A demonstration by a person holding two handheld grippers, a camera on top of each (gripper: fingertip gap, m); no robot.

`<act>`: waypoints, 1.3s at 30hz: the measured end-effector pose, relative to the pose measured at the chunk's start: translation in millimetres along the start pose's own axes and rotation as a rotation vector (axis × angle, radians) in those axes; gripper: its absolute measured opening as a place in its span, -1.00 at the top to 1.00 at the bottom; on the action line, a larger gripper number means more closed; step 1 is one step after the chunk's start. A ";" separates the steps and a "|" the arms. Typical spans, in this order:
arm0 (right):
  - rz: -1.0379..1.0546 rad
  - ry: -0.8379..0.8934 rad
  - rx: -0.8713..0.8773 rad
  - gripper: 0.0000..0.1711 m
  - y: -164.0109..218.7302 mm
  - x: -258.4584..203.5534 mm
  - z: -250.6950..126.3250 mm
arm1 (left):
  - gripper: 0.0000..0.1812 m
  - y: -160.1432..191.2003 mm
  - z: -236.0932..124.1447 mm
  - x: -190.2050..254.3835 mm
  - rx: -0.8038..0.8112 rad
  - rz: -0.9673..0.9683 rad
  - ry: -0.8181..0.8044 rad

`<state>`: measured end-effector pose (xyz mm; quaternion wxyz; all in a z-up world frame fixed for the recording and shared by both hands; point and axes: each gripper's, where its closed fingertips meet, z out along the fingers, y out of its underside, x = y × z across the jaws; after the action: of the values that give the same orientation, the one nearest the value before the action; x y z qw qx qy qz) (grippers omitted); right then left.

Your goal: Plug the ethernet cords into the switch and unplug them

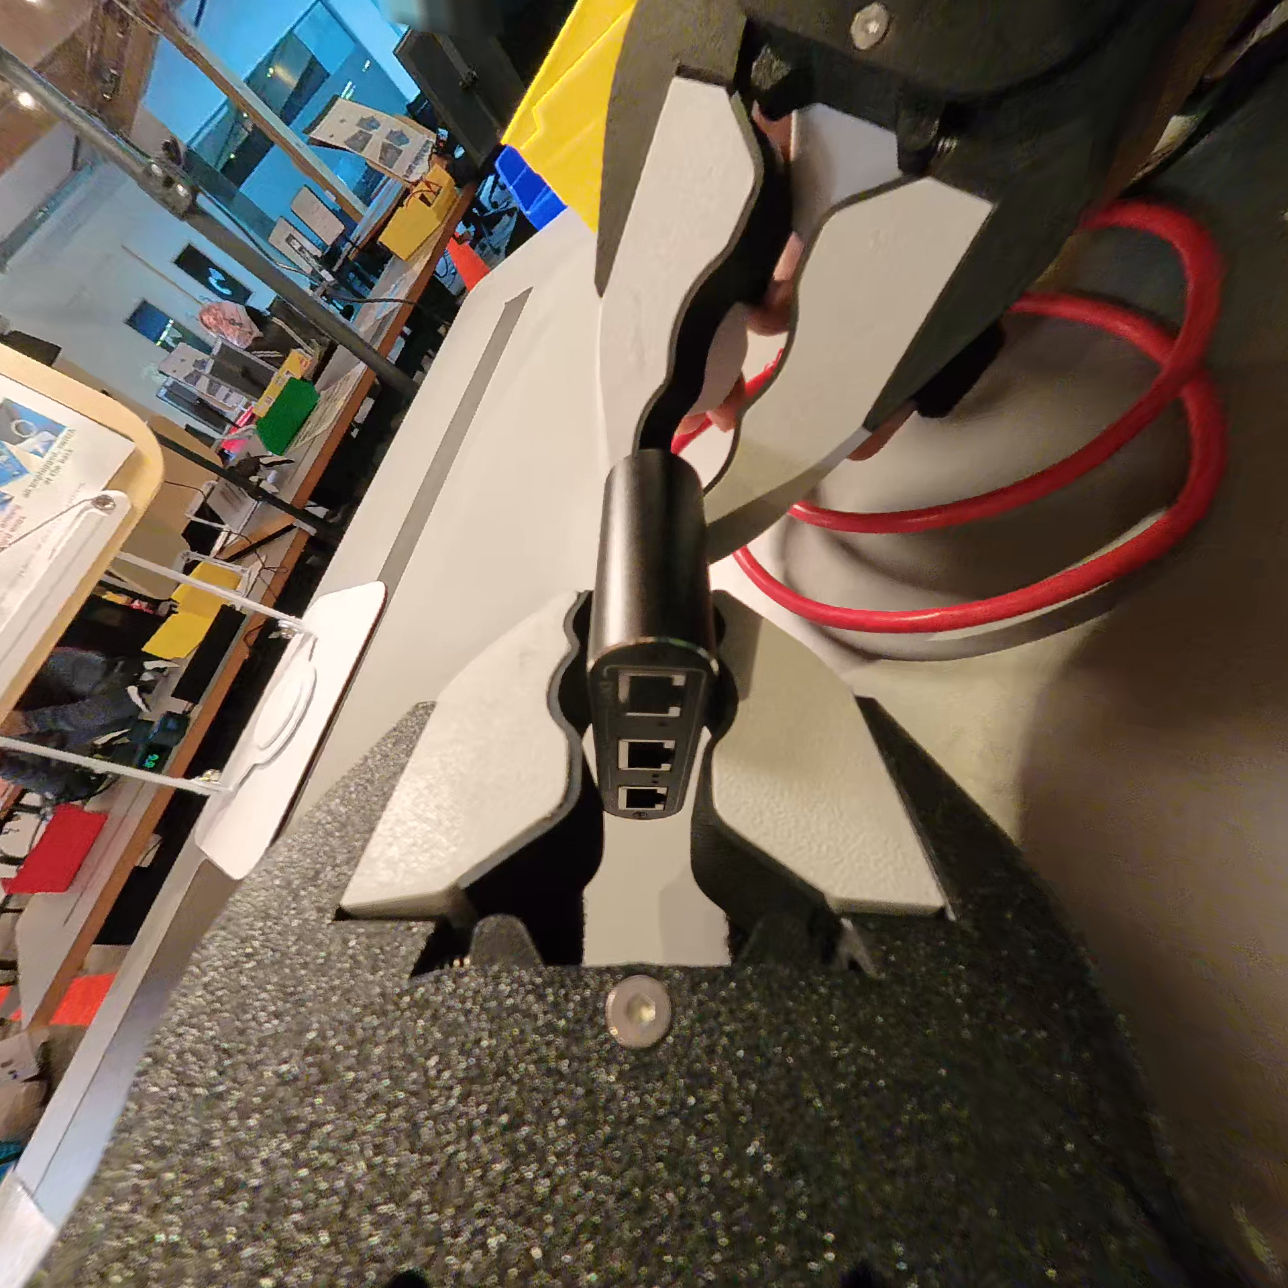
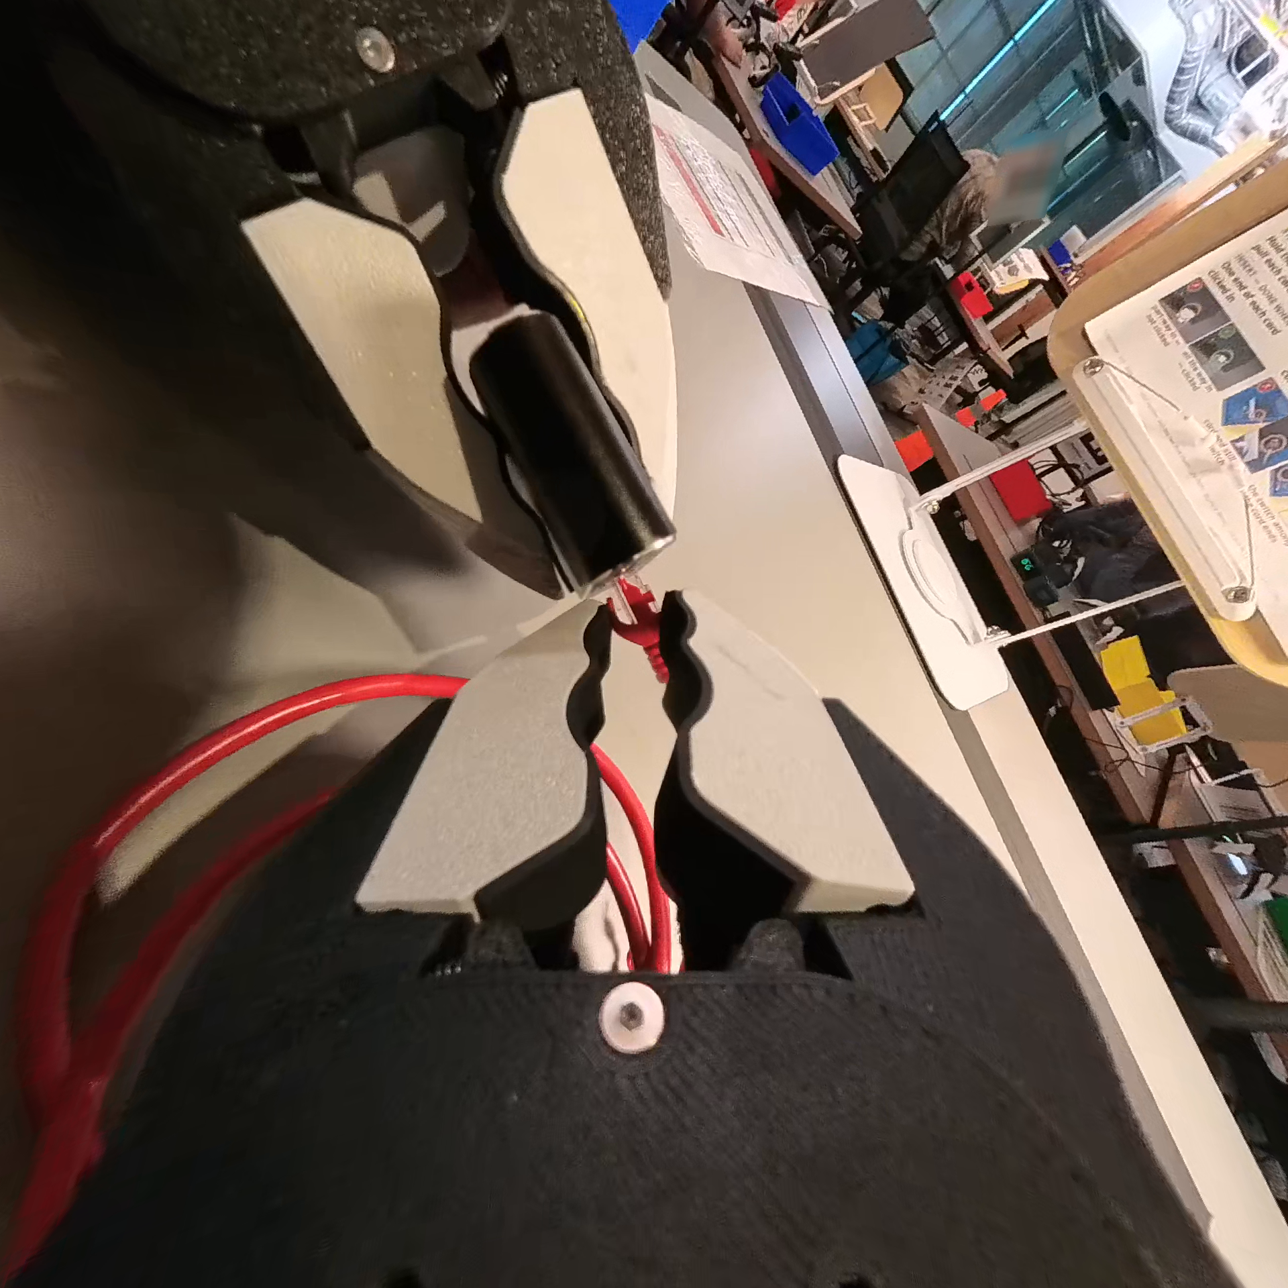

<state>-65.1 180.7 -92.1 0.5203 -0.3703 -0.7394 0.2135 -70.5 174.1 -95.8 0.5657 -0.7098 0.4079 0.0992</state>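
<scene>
My left gripper (image 1: 648,620) is shut on the black switch (image 1: 652,543), which it holds off the table. The end of the switch facing this camera shows three empty ports (image 1: 648,693). My right gripper (image 2: 635,613) is shut on the red ethernet plug (image 2: 652,655). The plug's clear tip meets the far end face of the switch (image 2: 571,460); I cannot tell how deep it sits. The red cord (image 2: 209,753) loops back under my right gripper. It also shows in the left wrist view (image 1: 1115,557), behind the right gripper's fingers (image 1: 871,313).
The white table (image 2: 767,557) runs beneath both grippers. A board with printed sheets (image 2: 1185,418) stands on a clear stand (image 2: 927,578) at the table's edge. A paper sheet (image 2: 725,209) lies farther along. Benches with coloured bins and a seated person (image 2: 969,195) fill the background. Both grippers' tips are close together, under 4 cm apart.
</scene>
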 end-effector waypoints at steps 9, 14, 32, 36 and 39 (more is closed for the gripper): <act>-0.059 0.049 -0.016 0.81 -1.6 2.6 -1.2 | 0.70 -1.1 -0.4 -1.7 0.006 -0.065 0.012; -0.126 0.081 -0.043 0.81 1.3 2.6 0.2 | 0.70 -0.6 2.9 0.4 0.006 -0.164 0.033; -0.120 -0.089 -0.018 0.75 14.5 -16.7 5.9 | 0.69 -7.5 0.9 21.0 0.077 -0.090 0.157; -0.148 -0.088 -0.007 0.76 14.8 -17.1 4.7 | 0.69 -4.2 2.0 21.3 0.051 -0.051 0.141; -0.133 -0.109 0.053 0.75 9.3 -16.5 -0.3 | 0.68 1.6 2.9 18.9 0.034 -0.053 0.133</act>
<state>-58.8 173.9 -108.6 0.5019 -0.2941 -0.7837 0.2178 -58.5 167.8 -109.3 0.5516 -0.7158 0.4272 0.0299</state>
